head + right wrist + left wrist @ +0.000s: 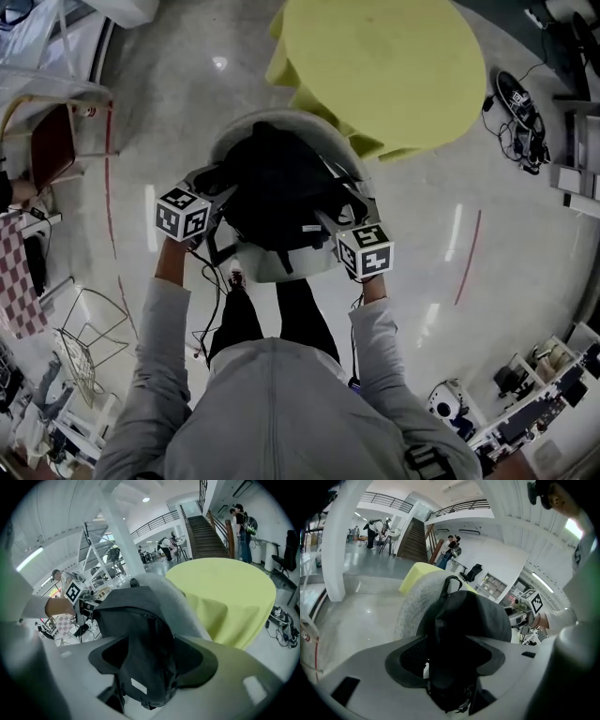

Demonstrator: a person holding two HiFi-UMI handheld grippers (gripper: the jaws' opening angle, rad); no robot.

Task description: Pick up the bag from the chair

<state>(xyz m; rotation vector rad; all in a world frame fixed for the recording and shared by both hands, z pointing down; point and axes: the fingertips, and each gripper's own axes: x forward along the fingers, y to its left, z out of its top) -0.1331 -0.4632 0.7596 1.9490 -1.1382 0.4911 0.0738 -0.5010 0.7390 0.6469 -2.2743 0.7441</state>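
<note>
A black backpack (277, 187) rests on the seat of a round grey chair (281, 264), just below me in the head view. My left gripper (217, 192) is at the bag's left side and is shut on a fold of its black fabric (452, 667). My right gripper (330, 225) is at the bag's right side, shut on the fabric (145, 667) near a small white label (138, 686). The chair's grey back (176, 604) rises behind the bag. Each gripper's marker cube shows in the other's view.
A round table under a yellow-green cloth (394, 66) stands right behind the chair. Cables (208, 309) hang by my left leg. A wire rack (84, 352) and a checked cloth (19, 281) are at the left; equipment (520, 108) lies at the right.
</note>
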